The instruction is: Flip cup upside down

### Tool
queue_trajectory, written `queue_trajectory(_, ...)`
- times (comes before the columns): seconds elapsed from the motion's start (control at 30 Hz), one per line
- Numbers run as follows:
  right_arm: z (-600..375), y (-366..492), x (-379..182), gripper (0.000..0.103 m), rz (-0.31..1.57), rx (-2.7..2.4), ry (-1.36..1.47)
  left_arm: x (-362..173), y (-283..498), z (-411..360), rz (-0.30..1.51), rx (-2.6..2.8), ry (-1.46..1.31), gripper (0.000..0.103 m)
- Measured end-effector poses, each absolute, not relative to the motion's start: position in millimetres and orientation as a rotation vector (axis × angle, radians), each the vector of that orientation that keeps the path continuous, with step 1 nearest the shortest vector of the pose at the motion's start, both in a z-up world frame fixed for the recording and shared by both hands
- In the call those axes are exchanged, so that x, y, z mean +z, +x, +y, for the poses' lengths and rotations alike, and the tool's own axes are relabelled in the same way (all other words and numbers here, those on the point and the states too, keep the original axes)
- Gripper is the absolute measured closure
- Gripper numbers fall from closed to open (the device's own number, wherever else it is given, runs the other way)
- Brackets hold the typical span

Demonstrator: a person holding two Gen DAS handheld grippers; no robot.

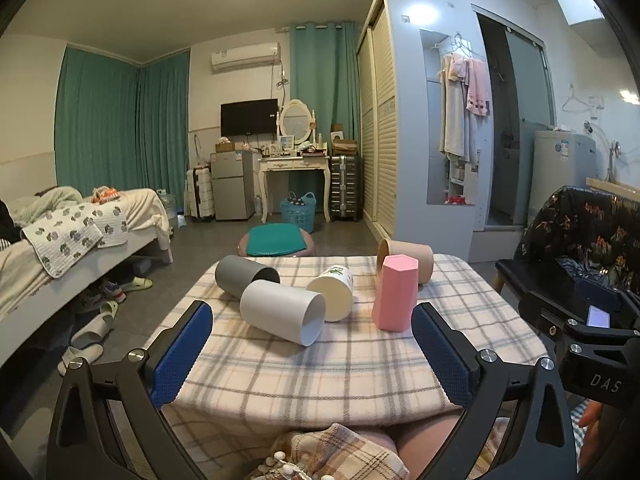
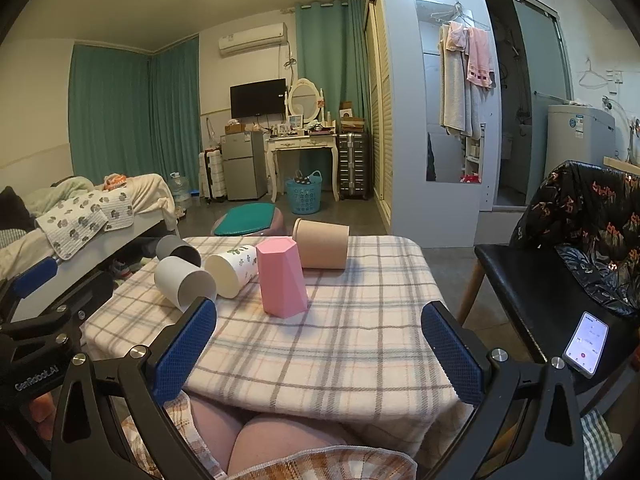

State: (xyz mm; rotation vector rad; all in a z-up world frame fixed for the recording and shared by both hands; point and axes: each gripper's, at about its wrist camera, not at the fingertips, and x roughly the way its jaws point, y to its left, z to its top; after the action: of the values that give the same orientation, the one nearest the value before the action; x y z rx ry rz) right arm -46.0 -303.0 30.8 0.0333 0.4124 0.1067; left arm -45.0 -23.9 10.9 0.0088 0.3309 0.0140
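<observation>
Several cups are on a plaid-covered table (image 1: 320, 368) (image 2: 360, 340). A pink hexagonal cup (image 1: 394, 293) (image 2: 281, 276) stands with its closed end up. A light grey cup (image 1: 282, 312) (image 2: 182, 280), a dark grey cup (image 1: 244, 276) (image 2: 176, 251), a white cup with a green print (image 1: 332, 292) (image 2: 234, 270) and a tan cup (image 1: 408, 262) (image 2: 322, 249) lie on their sides. My left gripper (image 1: 314, 344) is open and empty, near the table's front edge. My right gripper (image 2: 320, 340) is open and empty, over the table's front.
A black chair (image 2: 532, 300) with a dark floral cloth and a lit phone (image 2: 586, 343) stands right of the table. A bed (image 1: 60, 248) is to the left, with slippers (image 1: 86, 340) on the floor. A stool with a green cushion (image 1: 276, 242) stands behind the table.
</observation>
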Motion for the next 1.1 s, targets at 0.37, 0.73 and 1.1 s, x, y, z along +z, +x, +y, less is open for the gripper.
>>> queue_trajectory(0.37,-300.9,-45.3,29.7,0.000,0.412,0.107,0.024,6.6,-42.8,-19.9,0.367,0.008,-0.013,0.000)
queue_trajectory(0.73,-299.4,-44.5,29.1,0.000,0.417,0.103,0.020,4.8,-44.4,-17.3,0.362,0.019,-0.018,0.000)
queue_trajectory(1.1,-298.4,-43.1,28.1,0.000,0.427,0.112,0.008,3.1,-43.4,-18.4,0.372,0.011,-0.011,0.000)
